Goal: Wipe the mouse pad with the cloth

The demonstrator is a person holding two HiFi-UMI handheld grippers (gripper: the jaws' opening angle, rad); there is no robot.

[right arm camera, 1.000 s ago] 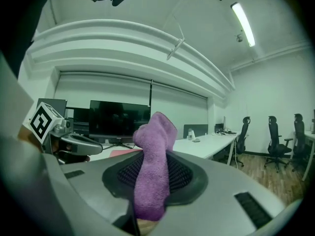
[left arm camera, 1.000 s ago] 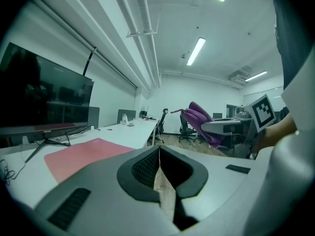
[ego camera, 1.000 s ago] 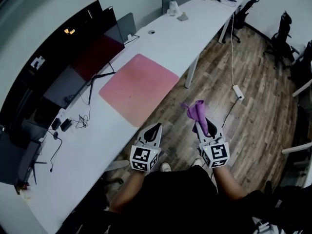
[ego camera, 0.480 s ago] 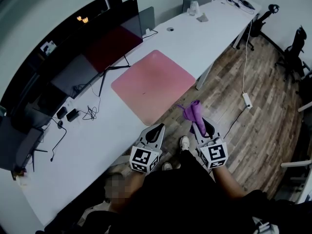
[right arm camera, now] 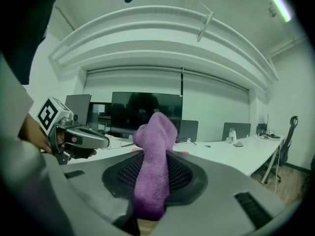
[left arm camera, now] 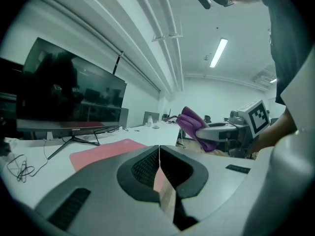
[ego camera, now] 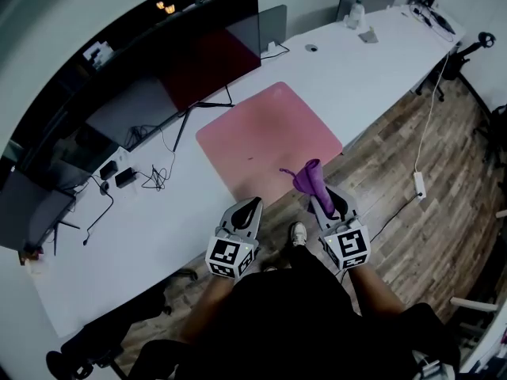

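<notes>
A pink mouse pad (ego camera: 269, 137) lies flat on the long white desk (ego camera: 158, 212), in front of the monitor; it also shows low in the left gripper view as the pink mouse pad (left arm camera: 106, 149). A purple cloth (ego camera: 307, 177) sticks up from my right gripper (ego camera: 326, 199), which is shut on it just off the desk's near edge. In the right gripper view the cloth (right arm camera: 153, 168) fills the jaws of the right gripper (right arm camera: 152, 181). My left gripper (ego camera: 247, 210) is shut and empty, hovering at the desk edge, its jaws pressed together in the left gripper (left arm camera: 159, 167) view.
A large dark monitor (ego camera: 210, 58) on a thin stand sits behind the pad, with cables and small adapters (ego camera: 123, 176) to its left. A second screen (ego camera: 273, 24) stands further along. A bottle (ego camera: 356, 11) sits at the far desk end. A power strip (ego camera: 418, 185) lies on the wood floor.
The head view has swung so the desk and pad sit closer and more central. Both grippers stay side by side, the right one still holding the cloth.
</notes>
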